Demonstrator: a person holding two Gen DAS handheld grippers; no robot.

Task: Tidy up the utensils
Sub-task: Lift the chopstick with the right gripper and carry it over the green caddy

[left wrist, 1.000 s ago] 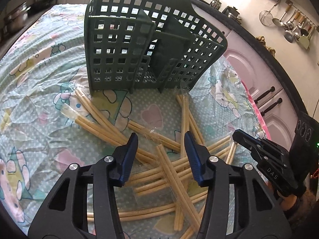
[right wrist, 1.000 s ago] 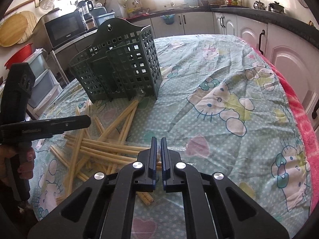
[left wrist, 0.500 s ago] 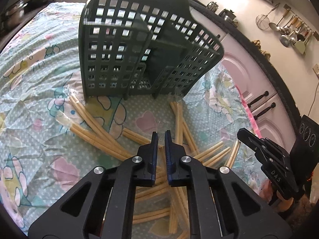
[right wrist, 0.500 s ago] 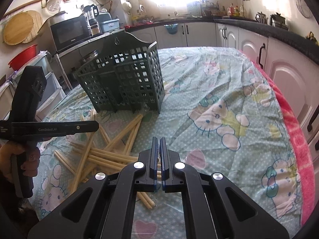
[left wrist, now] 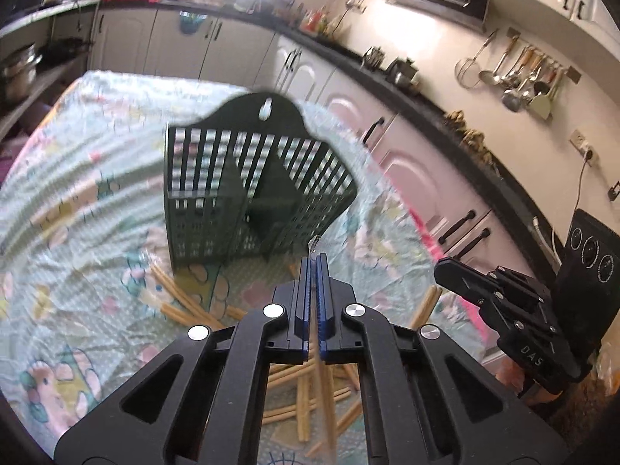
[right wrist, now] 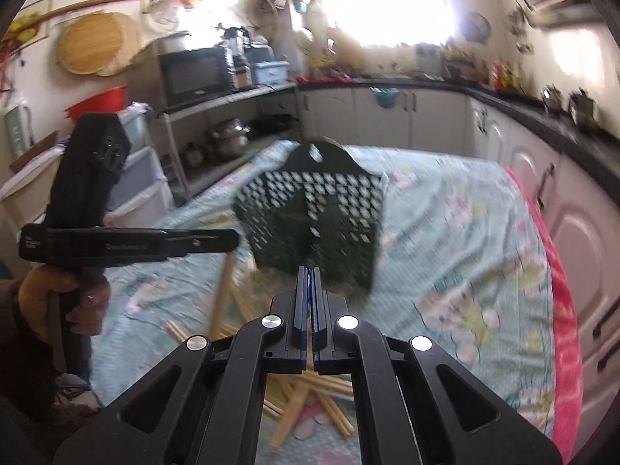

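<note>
The left gripper (left wrist: 313, 261) has closed its jaws since one second ago, and now they clamp one wrapped chopstick pair (left wrist: 323, 399) that hangs down below the pads in the lower centre of the frame. The right gripper (right wrist: 309, 273) keeps its jaws together on a thin clear wrapper; what hangs under it I cannot tell. Both views now look higher than before. The green utensil basket (left wrist: 248, 193) stands at frame centre, on the patterned cloth (left wrist: 77, 232). Loose chopsticks (left wrist: 182, 302) lie in front of it.
</note>
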